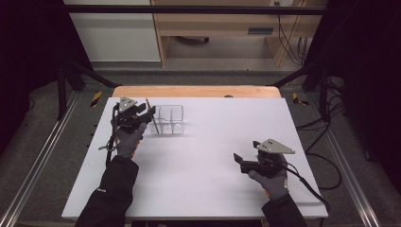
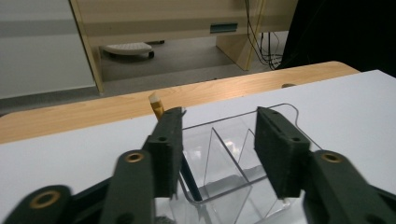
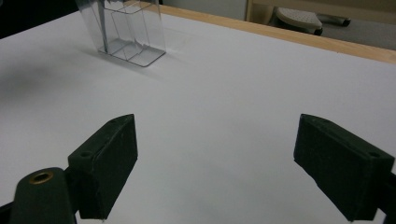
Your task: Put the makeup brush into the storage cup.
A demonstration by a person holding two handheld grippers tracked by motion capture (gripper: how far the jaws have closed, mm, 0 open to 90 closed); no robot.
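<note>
L gripper (image 1: 144, 113) sits at the near-left corner of a clear divided organizer (image 1: 170, 119), far-left part of the white counter (image 1: 198, 179). Pencil (image 2: 156, 103) w/ pale eraser tip stands tilted in the organizer's left compartment, leaning at the wall just beside the L gripper's left jaw; dark lower shaft visible thru the plastic. L jaws are parted, organizer corner between them, nothing pinched as far as the left gripper view shows; pencil looks outside the gap, touching or nearly touching the jaw, can't tell which. R gripper (image 1: 243, 163) is well apart, low over bare counter near-right, jaws wide and released, holding nothing. Judgement: step in hand = dropping the pencil into its slot, prob. at release. Next move calls for L gripper backing off up and away w/o nudging the pencil or dragging the light organizer.
</note>
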